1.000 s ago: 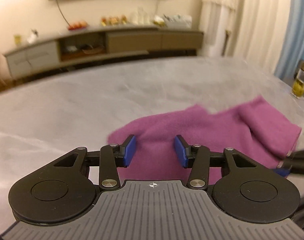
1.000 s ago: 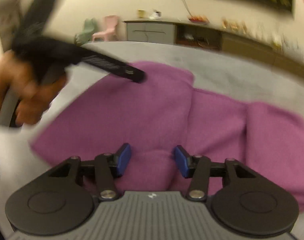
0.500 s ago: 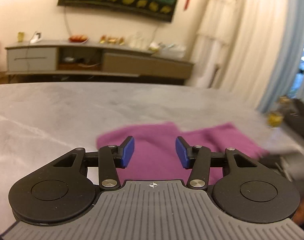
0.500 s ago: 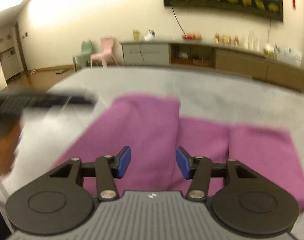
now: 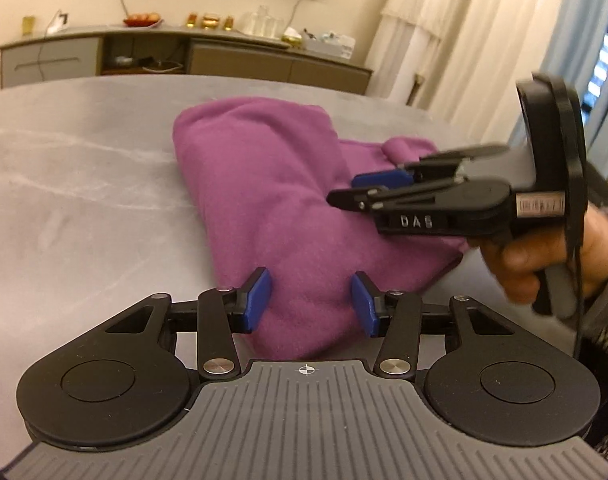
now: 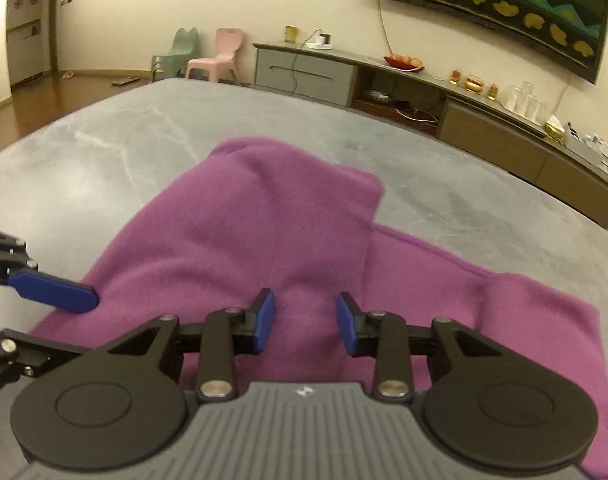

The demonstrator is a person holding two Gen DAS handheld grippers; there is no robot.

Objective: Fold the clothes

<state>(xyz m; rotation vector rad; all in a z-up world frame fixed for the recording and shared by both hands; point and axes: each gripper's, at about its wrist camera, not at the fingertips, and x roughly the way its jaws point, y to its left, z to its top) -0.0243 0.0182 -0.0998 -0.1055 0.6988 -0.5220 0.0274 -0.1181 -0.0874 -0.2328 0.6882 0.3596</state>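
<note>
Hovering low, both grippers face the purple fleece garment (image 5: 272, 200) on the grey desk (image 5: 84, 184). One panel is already folded over; the rest, right of the right gripper (image 6: 305, 316), lies unfolded. Left gripper (image 5: 311, 300) fingers, part spread, are narrowing astride the near hem, nothing pinched; right fingers likewise. Since a second ago, the left has swung in beside the right.
</note>
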